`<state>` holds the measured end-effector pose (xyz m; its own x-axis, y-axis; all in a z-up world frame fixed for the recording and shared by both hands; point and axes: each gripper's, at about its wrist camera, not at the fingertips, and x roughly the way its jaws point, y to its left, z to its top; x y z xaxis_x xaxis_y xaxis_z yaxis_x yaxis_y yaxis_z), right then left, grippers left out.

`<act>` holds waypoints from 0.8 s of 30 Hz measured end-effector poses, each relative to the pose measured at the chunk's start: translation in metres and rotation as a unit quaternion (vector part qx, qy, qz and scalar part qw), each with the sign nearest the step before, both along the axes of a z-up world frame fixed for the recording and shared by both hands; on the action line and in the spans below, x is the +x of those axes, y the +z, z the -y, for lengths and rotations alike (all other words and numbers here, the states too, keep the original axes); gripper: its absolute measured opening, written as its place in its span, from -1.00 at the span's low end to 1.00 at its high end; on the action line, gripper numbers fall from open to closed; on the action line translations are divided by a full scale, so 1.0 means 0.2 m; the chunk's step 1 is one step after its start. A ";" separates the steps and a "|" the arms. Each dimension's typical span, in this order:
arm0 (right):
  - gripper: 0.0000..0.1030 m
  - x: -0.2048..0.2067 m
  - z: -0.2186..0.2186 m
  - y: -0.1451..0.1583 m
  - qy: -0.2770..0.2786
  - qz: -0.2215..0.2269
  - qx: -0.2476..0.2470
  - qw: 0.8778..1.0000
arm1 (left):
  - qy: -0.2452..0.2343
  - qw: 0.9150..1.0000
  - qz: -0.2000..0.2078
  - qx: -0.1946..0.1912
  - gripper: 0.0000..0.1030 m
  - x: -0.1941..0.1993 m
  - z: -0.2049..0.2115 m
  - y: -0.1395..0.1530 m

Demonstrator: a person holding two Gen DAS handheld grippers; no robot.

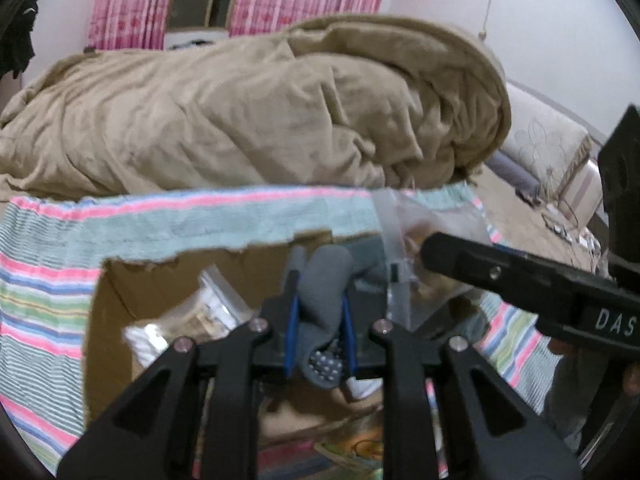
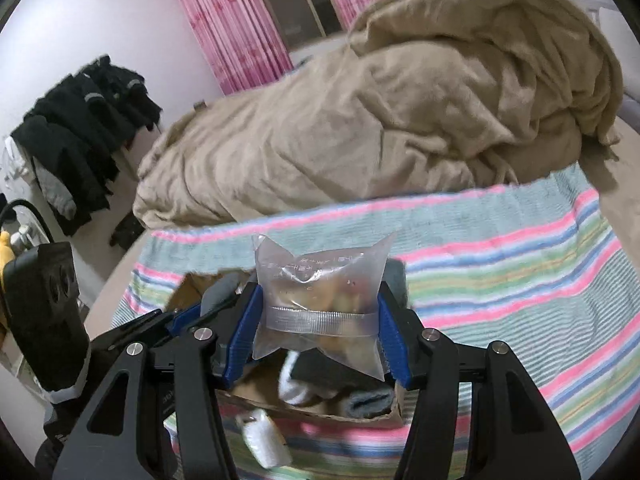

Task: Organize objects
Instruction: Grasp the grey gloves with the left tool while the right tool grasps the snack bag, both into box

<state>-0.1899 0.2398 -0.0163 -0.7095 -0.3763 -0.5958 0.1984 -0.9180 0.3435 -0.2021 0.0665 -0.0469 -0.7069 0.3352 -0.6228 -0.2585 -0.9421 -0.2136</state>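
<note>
Holding both items above the cardboard box [image 2: 312,408], the left gripper [image 1: 320,320] pinches a grey sock [image 1: 324,280]; the right gripper [image 2: 316,328] pinches a clear snack bag [image 2: 320,280]. Next likely calls for carrying each clear to its spot.

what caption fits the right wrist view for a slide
Right tool grips a clear snack bag above an open cardboard box on a striped towel.

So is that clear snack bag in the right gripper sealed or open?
Sealed, it appears: the clear snack bag is puffed with air, a ribbed seal band crosses it, and the right gripper clamps it.
</note>
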 end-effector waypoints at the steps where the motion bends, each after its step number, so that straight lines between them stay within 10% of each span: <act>1: 0.15 0.00 0.00 -0.01 0.001 0.002 0.000 1.000 | -0.006 1.000 0.011 -0.002 -0.59 0.00 -0.01 -0.03; 14: 0.16 -0.04 0.04 -0.16 0.024 0.054 0.019 0.998 | -0.037 0.997 0.060 -0.018 -0.39 0.06 -0.02 -0.11; 19: 0.23 -0.04 0.06 -0.17 0.028 0.058 0.032 0.997 | -0.023 0.998 0.043 -0.026 0.45 0.14 0.02 -0.07; 24: 0.28 -0.03 0.05 -0.15 0.024 0.054 0.027 0.998 | -0.016 1.000 0.020 -0.016 0.46 0.21 0.09 0.00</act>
